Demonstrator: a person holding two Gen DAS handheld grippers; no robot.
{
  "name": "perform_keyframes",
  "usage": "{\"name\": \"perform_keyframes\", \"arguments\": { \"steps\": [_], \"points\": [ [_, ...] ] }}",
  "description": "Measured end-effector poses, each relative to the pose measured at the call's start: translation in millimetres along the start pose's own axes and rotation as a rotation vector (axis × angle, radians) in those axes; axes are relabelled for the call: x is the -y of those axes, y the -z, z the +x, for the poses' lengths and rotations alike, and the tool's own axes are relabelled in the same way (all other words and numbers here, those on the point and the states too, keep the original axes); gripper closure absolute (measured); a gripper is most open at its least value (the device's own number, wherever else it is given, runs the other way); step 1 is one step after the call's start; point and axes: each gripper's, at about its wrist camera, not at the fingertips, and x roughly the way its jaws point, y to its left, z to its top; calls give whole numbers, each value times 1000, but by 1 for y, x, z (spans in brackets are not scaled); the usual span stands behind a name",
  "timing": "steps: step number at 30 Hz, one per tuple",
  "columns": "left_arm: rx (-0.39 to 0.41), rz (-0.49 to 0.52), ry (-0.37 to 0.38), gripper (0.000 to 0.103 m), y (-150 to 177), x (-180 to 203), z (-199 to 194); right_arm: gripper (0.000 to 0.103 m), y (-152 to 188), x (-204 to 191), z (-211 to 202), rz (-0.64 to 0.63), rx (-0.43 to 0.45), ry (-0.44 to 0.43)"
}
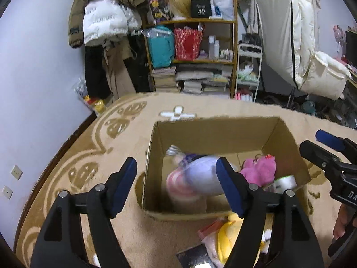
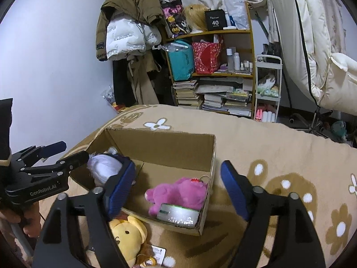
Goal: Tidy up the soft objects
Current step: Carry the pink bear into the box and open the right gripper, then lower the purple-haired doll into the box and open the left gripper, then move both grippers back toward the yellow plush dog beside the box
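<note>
An open cardboard box [image 1: 214, 131] [image 2: 160, 147] stands on the patterned blanket. Inside it, a blurred lavender-and-pink plush doll [image 1: 196, 178] [image 2: 103, 166] sits at the left, a magenta plush [image 1: 260, 169] [image 2: 180, 193] at the right, and a shiny packet [image 2: 178, 215] in the near corner. My left gripper [image 1: 176, 187] is open and empty over the box's near left side; it also shows in the right wrist view [image 2: 67, 150]. My right gripper [image 2: 178, 185] is open and empty over the box; it also shows in the left wrist view [image 1: 316, 143]. A yellow plush [image 2: 128, 236] [image 1: 229, 239] lies before the box.
The beige blanket with flower patterns [image 2: 279, 156] spreads to the right of the box. A wooden shelf [image 1: 194, 55] with bags and books, hanging coats [image 1: 104, 22] and a white cart [image 1: 247, 71] stand against the back wall. A dark card [image 1: 194, 256] lies by the yellow plush.
</note>
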Motion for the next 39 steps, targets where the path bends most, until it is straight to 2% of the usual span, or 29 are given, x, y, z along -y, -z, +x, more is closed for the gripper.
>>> {"name": "perform_keyframes", "arguments": {
  "steps": [1, 6, 14, 24, 39],
  "points": [
    [-20, -1, -2, 29, 1, -1, 1, 16, 1, 0, -1, 3, -1, 1],
    [-50, -22, -31, 11, 5, -7, -4, 4, 6, 0, -3, 12, -13, -7],
    [-89, -92, -39, 6, 15, -23, -16, 0, 8, -2, -9, 28, -29, -11],
    [-128, -140, -75, 5, 27, -40, -41, 0, 16, -15, -26, 12, -46, -18],
    [-240, -146, -65, 5, 64, -39, -59, 0, 43, -21, -46, 1, -102, 9]
  ]
}}
